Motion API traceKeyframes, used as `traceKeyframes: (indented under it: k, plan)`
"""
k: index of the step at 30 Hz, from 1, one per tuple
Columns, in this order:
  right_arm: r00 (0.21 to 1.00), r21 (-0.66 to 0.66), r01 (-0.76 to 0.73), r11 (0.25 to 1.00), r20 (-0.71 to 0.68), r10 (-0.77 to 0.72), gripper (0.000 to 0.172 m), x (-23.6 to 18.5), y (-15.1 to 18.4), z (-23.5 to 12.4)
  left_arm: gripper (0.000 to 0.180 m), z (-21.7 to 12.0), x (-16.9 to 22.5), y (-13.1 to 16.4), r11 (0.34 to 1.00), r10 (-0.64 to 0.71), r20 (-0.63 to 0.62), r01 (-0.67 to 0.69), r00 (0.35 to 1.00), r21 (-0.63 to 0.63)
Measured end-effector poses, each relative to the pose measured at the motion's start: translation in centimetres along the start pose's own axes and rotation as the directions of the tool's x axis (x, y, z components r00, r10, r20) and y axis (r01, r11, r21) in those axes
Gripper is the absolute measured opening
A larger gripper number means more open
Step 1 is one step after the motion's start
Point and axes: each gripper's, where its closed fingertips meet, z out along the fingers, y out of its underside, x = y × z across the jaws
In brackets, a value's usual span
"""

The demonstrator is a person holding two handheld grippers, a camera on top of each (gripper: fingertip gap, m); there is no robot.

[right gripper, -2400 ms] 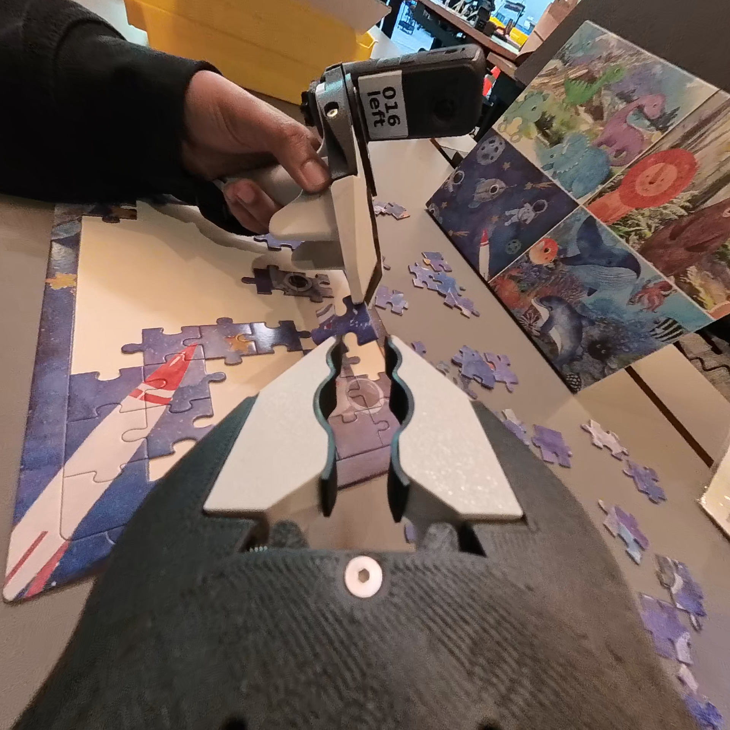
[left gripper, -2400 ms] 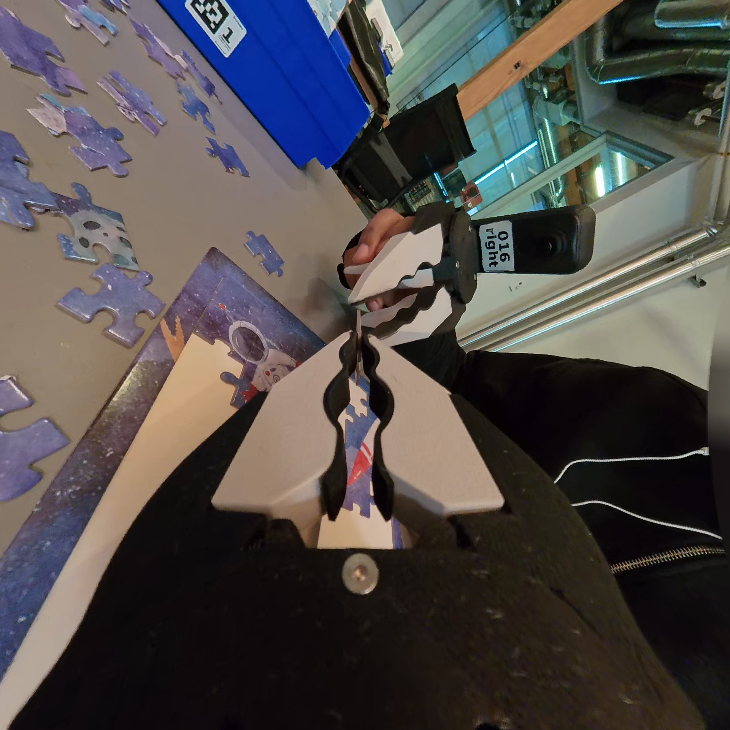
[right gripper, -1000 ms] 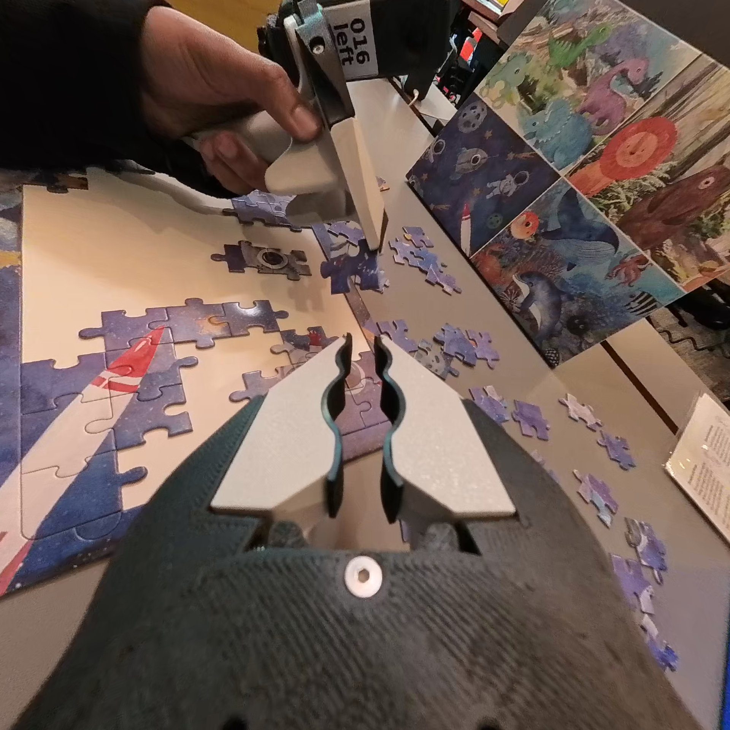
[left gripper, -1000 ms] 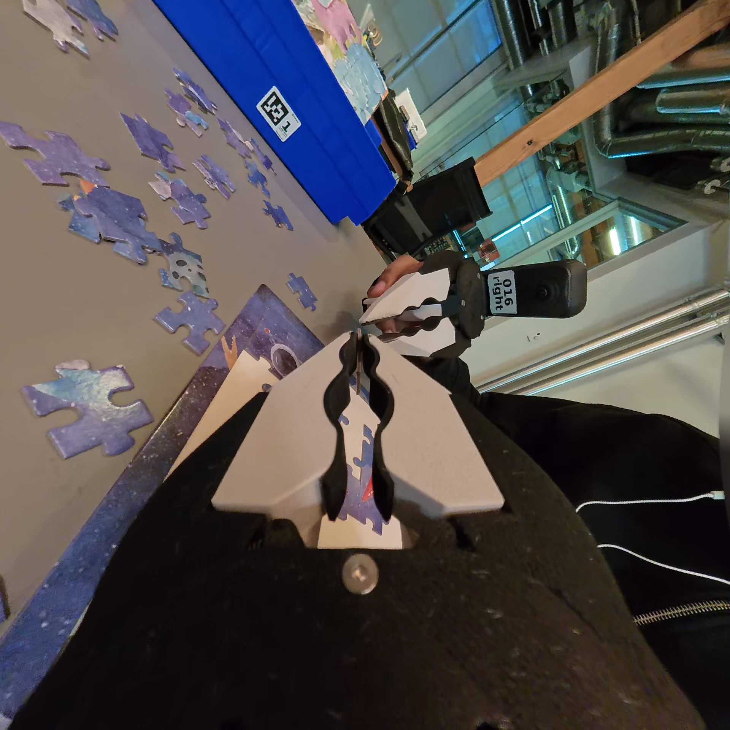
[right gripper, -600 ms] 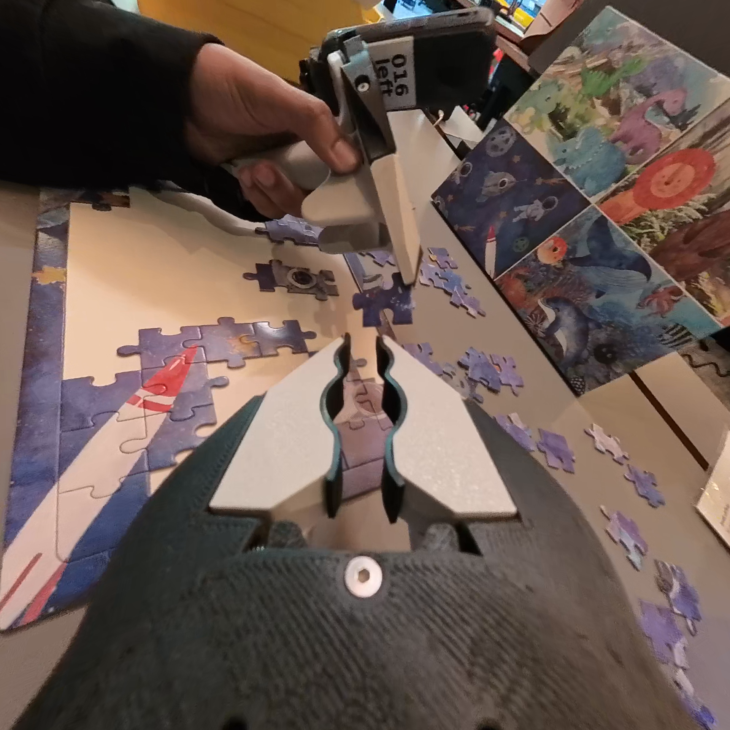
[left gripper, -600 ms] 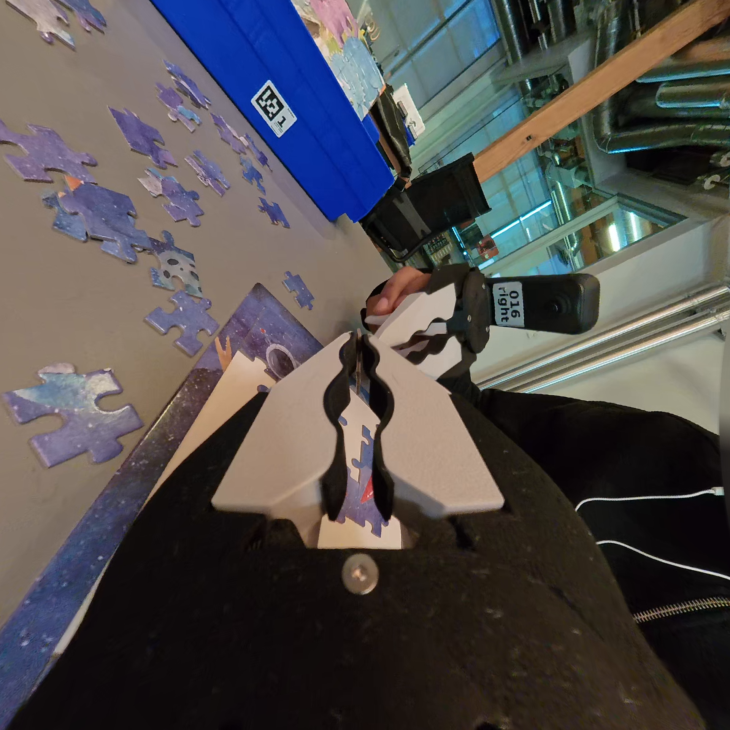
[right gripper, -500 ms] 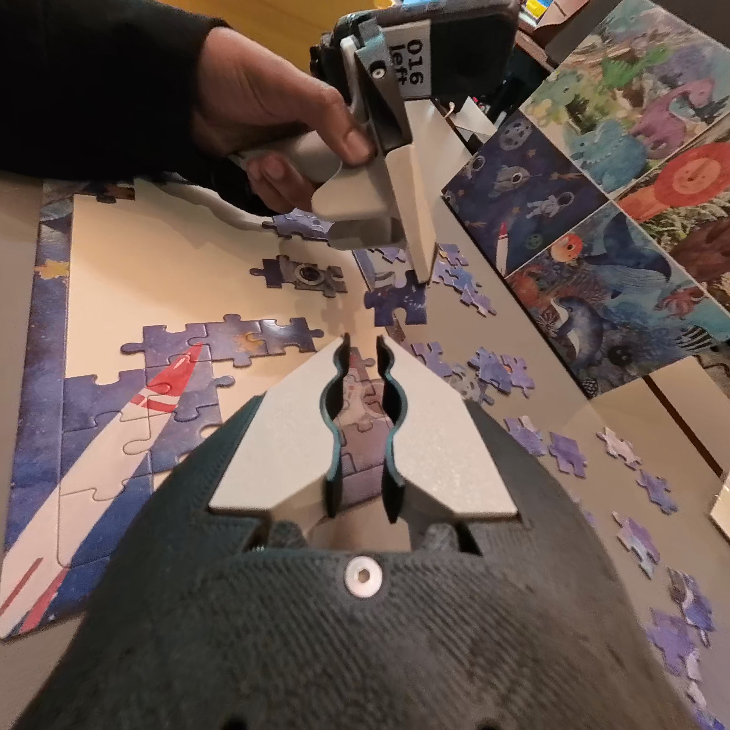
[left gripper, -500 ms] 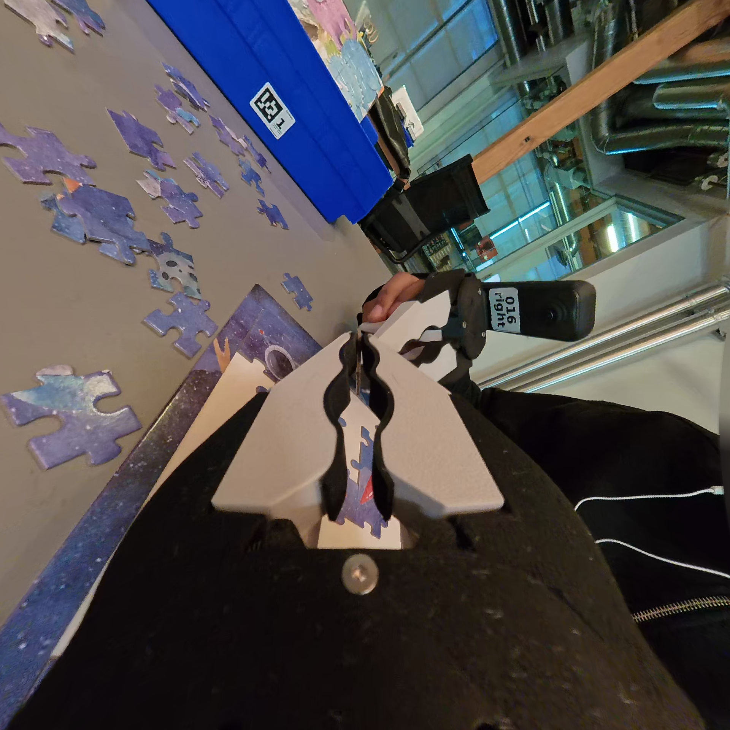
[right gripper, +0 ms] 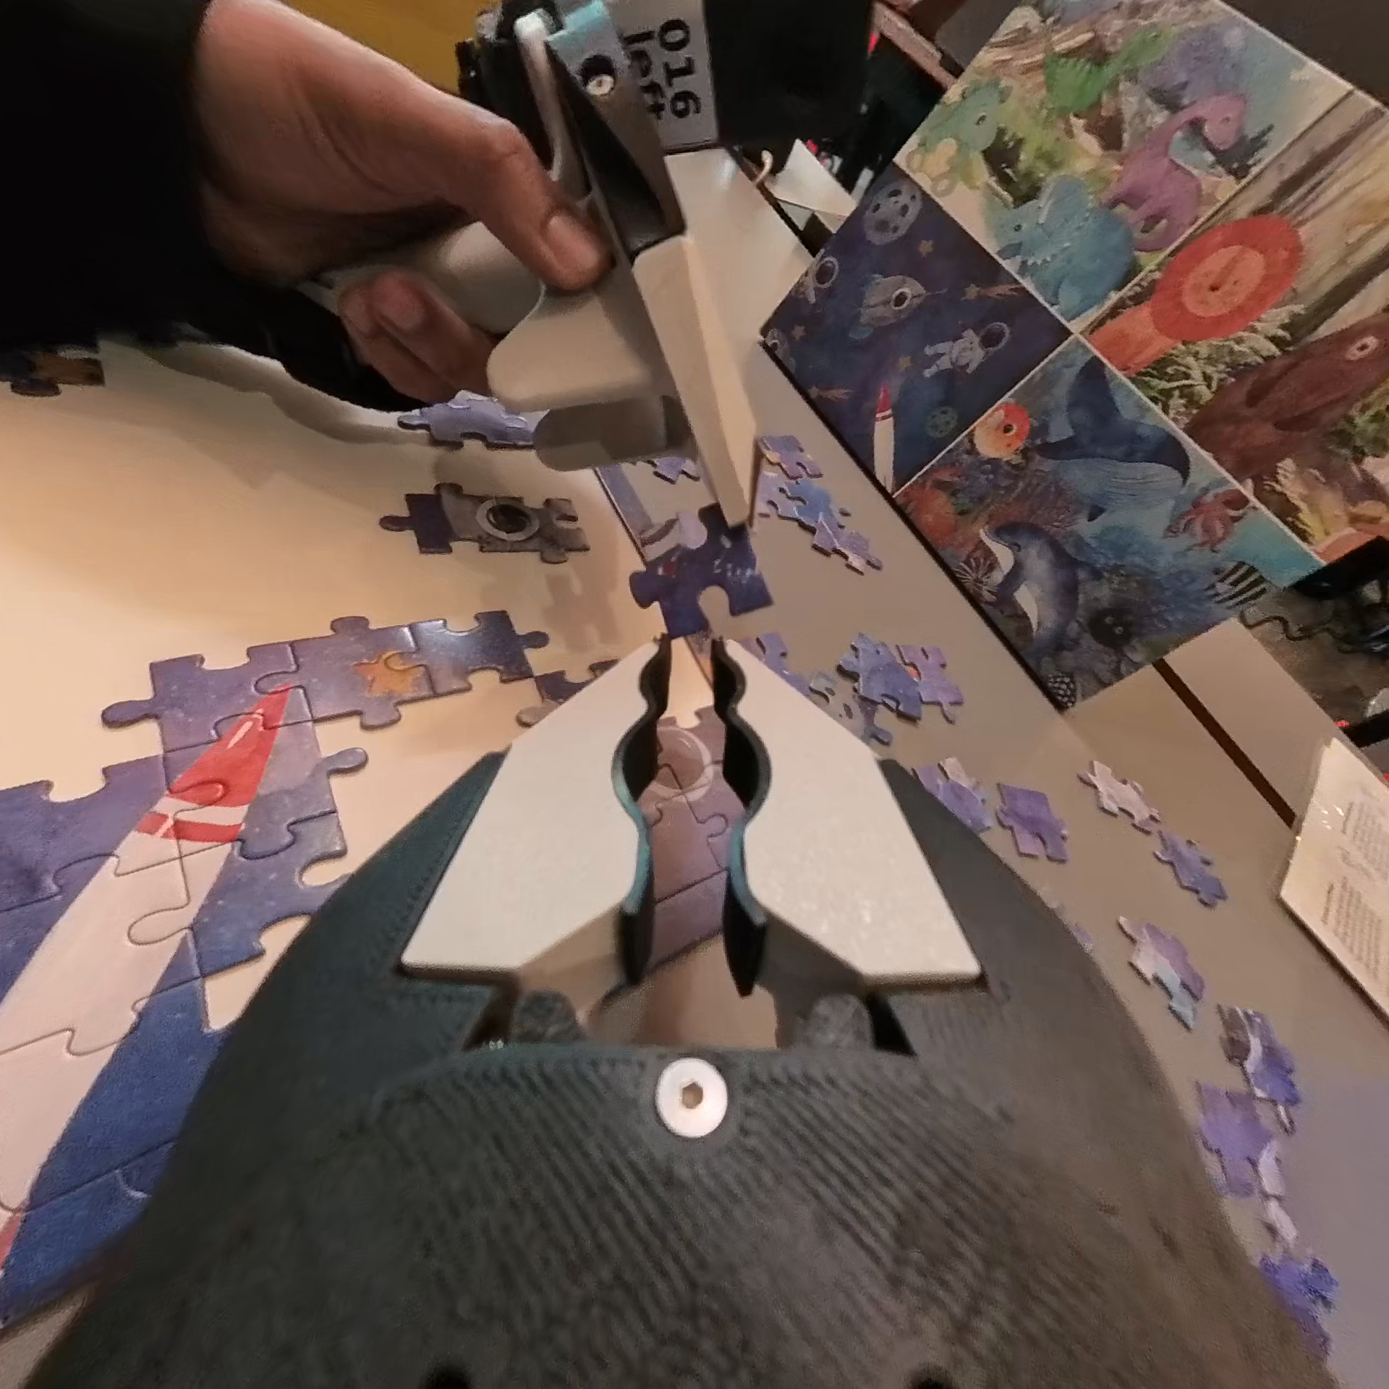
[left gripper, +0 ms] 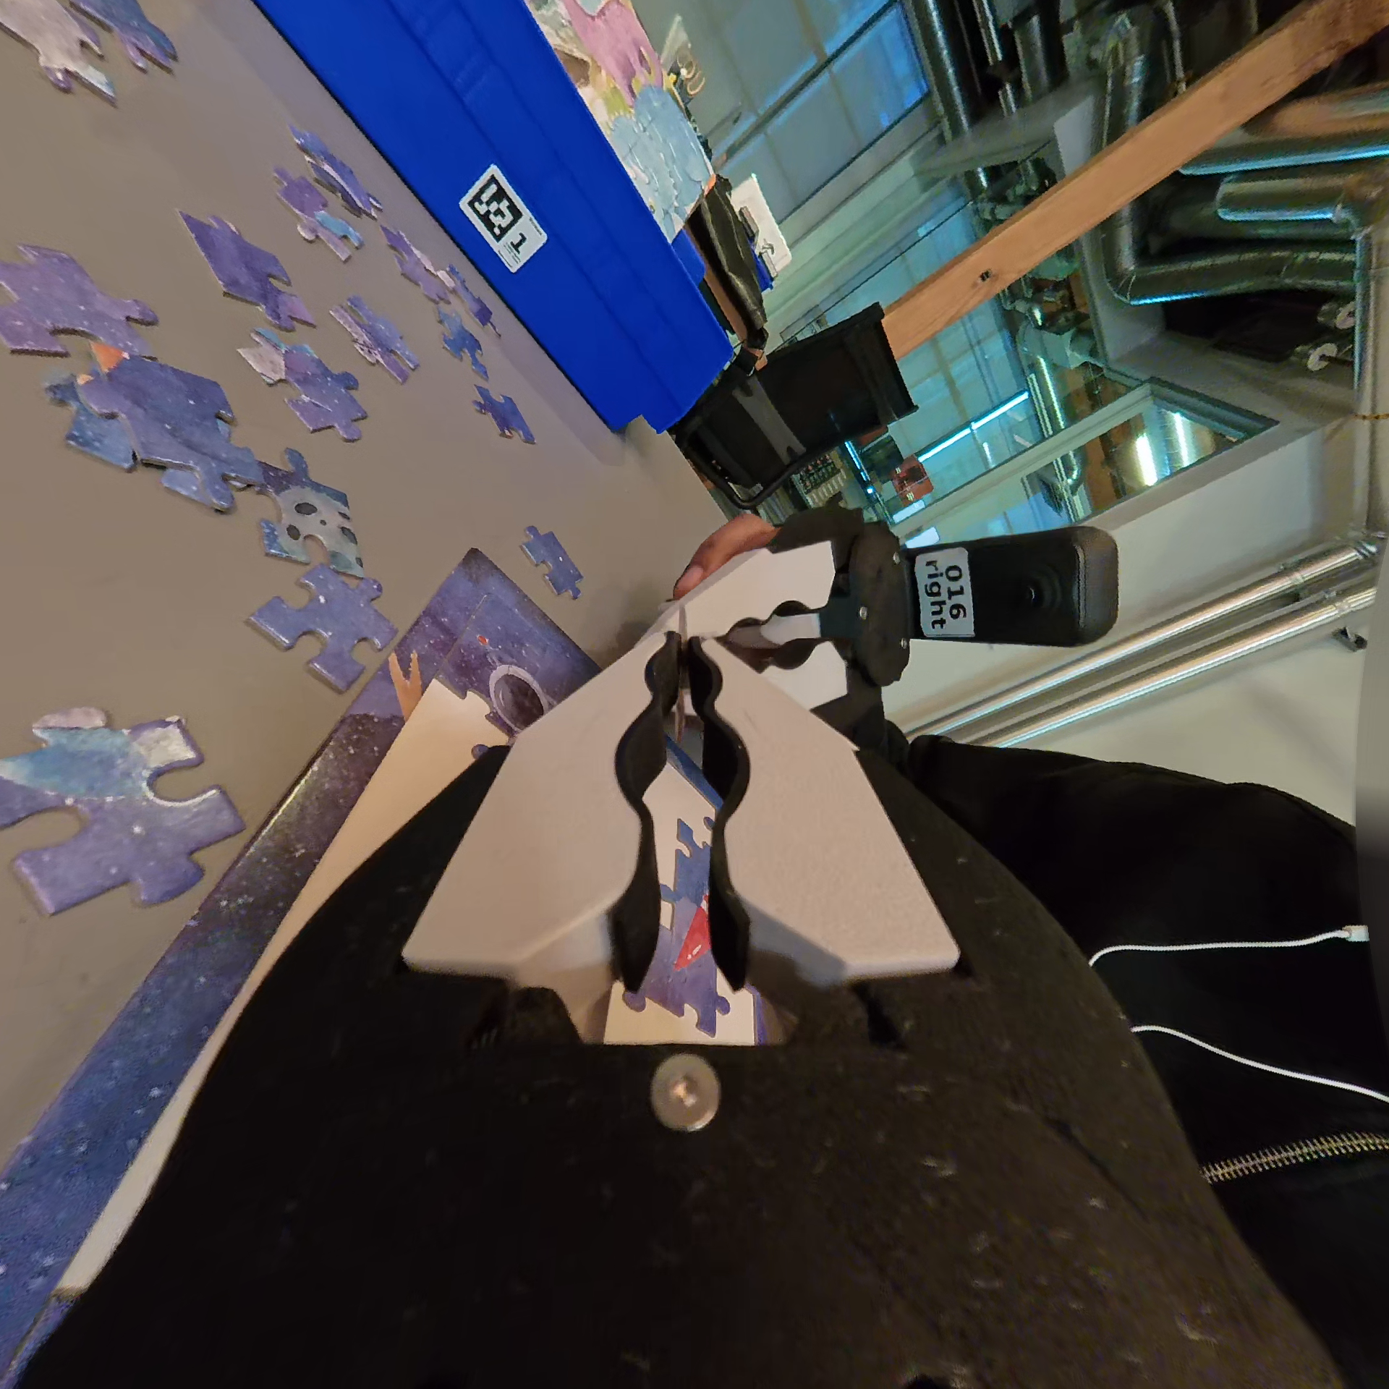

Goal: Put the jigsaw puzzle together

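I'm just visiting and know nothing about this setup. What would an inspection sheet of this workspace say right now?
Surface: grey table, bare between the pieces.
Job's things: puzzle board partly filled, a rocket picture assembled at its near left; one dark blue puzzle piece is off the board.
Clutter: loose puzzle pieces scattered beside the board; picture box; blue bin; a printed sheet.
Grippers: left gripper shut on the dark blue puzzle piece, held by its top edge; right gripper slightly open, empty, just below that piece.
Cables: a thin white cord on the dark clothing.
Surroundings: metal pipes, a wooden beam, glass partitions.
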Motion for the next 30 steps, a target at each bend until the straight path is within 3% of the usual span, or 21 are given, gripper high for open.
traceKeyframes:
  k: [9, 21, 30]
  plan:
    - [0.992, 0.013, -0.099, 0.995, -0.075, 0.1, 0.002, 2.3, 0.3, -0.6, 0.0, 0.5, -0.4, 1.1, 0.998, -0.005, 0.019, 0.006, 1.0, -0.065]
    - [0.99, 0.015, -0.098, 0.995, -0.097, 0.099, 0.001, 2.6, 0.4, -0.6, 0.0, 0.8, -0.5, 1.7, 0.995, 0.0, 0.025, 0.003, 1.0, -0.1]
    - [0.988, 0.036, -0.094, 0.995, -0.117, 0.098, 0.011, 3.0, 0.0, -1.0, 0.0, -0.5, -1.5, 0.3, 0.999, -0.026, 0.067, 0.028, 0.997, -0.019]
